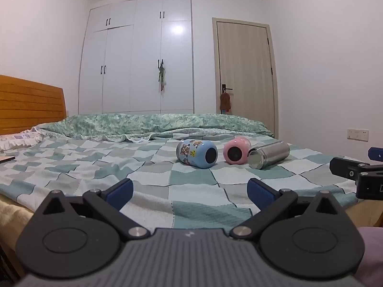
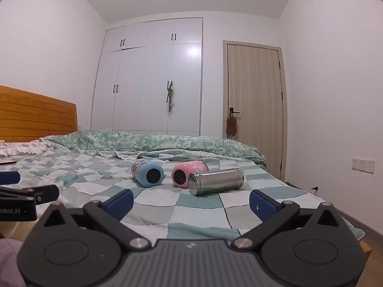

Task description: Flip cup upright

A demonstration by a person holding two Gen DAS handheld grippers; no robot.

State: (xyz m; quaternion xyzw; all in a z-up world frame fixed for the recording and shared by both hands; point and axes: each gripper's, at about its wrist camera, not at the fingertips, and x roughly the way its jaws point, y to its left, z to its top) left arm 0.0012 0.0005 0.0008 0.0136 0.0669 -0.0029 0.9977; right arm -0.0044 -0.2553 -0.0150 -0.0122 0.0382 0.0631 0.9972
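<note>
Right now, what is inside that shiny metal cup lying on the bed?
In the left view, the metal cup lies on its side on the checked blanket, its open mouth showing only bare, shiny steel wall near the rim. Deeper inside is out of sight, so it cannot be called empty.

I see 3 cups [image 1: 235, 154] lying in a row on the bed [image 1: 95, 165], wardrobe [image 1: 136, 57] behind it, door [image 1: 246, 71] to the right.
</note>
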